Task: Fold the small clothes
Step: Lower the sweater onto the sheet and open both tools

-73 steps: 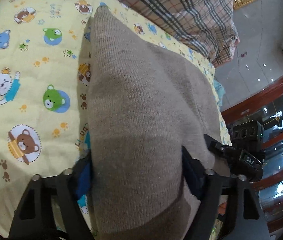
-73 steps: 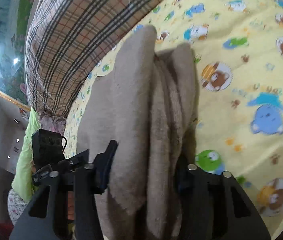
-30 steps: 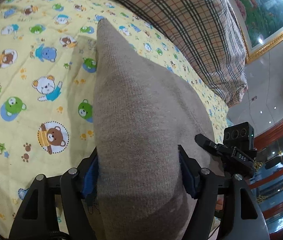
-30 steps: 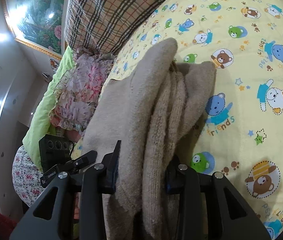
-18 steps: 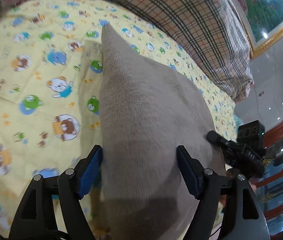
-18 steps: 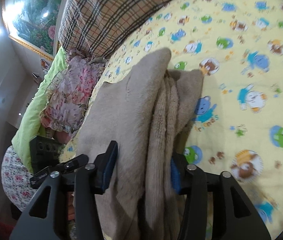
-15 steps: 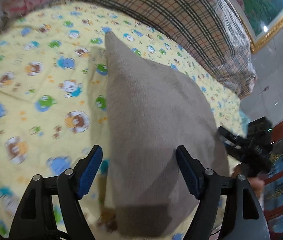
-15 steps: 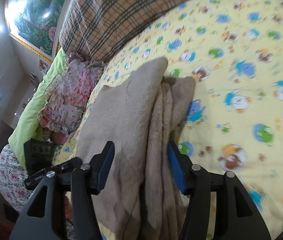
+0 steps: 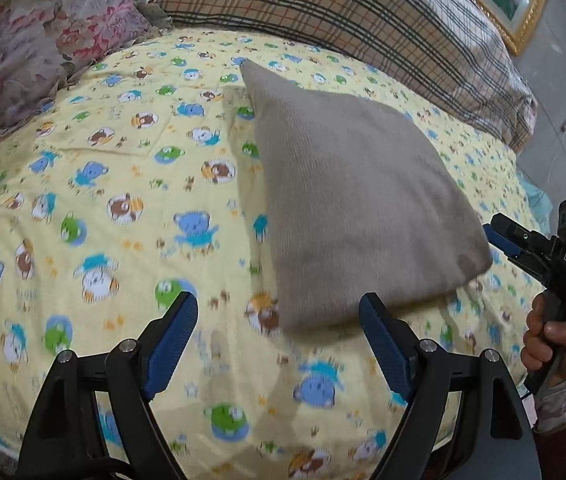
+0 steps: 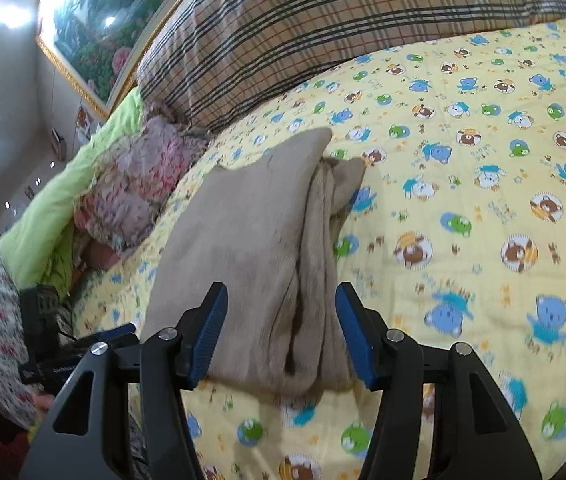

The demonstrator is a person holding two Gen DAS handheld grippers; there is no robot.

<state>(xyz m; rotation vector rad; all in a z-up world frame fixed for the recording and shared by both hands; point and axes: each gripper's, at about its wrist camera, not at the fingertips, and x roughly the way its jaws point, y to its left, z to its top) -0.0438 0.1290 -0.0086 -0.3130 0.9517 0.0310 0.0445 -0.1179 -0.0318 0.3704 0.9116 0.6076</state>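
Observation:
A folded beige knit garment (image 9: 359, 200) lies flat on the yellow bear-print bedsheet (image 9: 83, 208). My left gripper (image 9: 279, 340) is open and empty, just short of the garment's near edge. In the right wrist view the garment (image 10: 255, 248) shows its stacked folded layers along its right side. My right gripper (image 10: 281, 332) is open and empty, its jaws either side of the garment's near end without gripping it. The right gripper also shows in the left wrist view (image 9: 503, 238) beside the garment's right corner.
A plaid pillow (image 9: 343, 12) lies along the far side of the bed. A floral cushion (image 9: 35, 36) sits at the left, with a green cloth (image 10: 63, 184) by it. A framed painting (image 10: 103, 12) hangs behind. The bed edge runs near my right gripper.
Both grippers opened and let go of the beige garment, then drew back from it. The garment dropped from being held up to lying flat on the sheet.

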